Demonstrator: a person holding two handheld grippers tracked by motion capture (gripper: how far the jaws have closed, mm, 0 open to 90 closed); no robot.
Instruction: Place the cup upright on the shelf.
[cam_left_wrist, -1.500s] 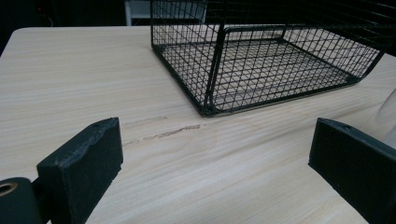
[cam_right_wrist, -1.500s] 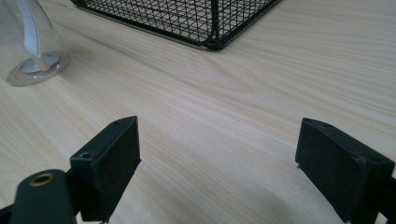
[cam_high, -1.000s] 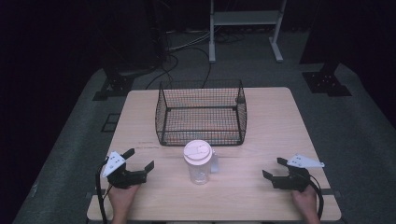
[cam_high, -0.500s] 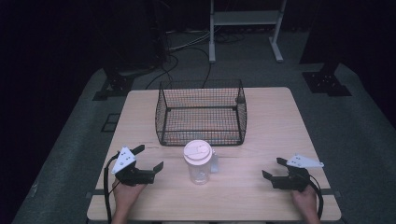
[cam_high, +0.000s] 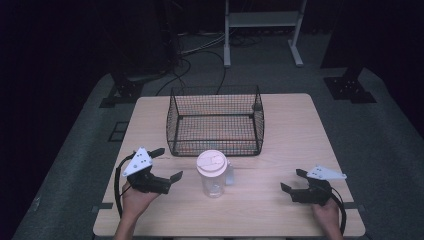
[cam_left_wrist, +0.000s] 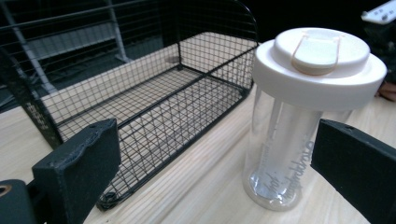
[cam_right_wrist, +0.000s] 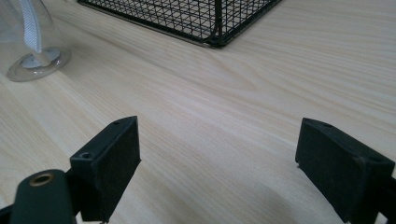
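Two grippers, both jaws spread wide, empty | left gripper near clear bottle | right gripper well apart | wire basket behind bottle

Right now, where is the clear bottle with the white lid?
In the high view the bottle stands upright near the table's middle, just in front of the wire basket, nearer the left hand-held gripper.
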